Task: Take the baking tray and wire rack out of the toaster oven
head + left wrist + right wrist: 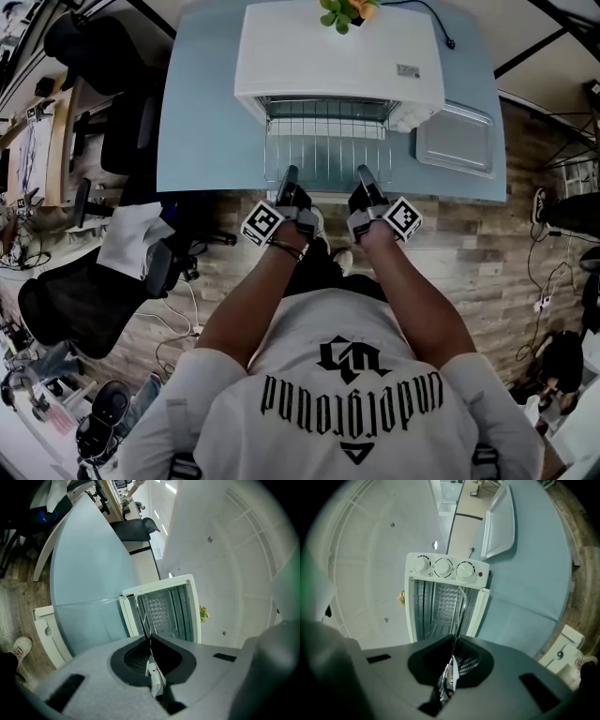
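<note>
Turns on one line: the long way of the wire rack (pixel 326 150), running from the mouth of the toaster oven (pixel 337 56) straight back toward the body. Grips the rack by its near rail with both hands: left gripper (pixel 289 176) pinched tight on the left part of that rail, right gripper (pixel 367 174) pinched tight on the right part, side by side, neither nearer than the other. Shows in each gripper view as a thin wire pressed edge-on between closed jaws, with the open oven beyond. Leaves the far end of the rack within the oven's opening, the rest out above the open glass door (pixel 93 625), over the pale blue table (pixel 202 112). Looks like bright bare metal — slim parallel bars front to back, a few cross rails, nothing on it. Probably calls for an even pull toward the body, both hands in step, lest the rack skew and bind at its sides. Finds the baking tray (pixel 455 139) already out — flat on the table just right of the oven, shallow, pale, rimmed, empty.
</note>
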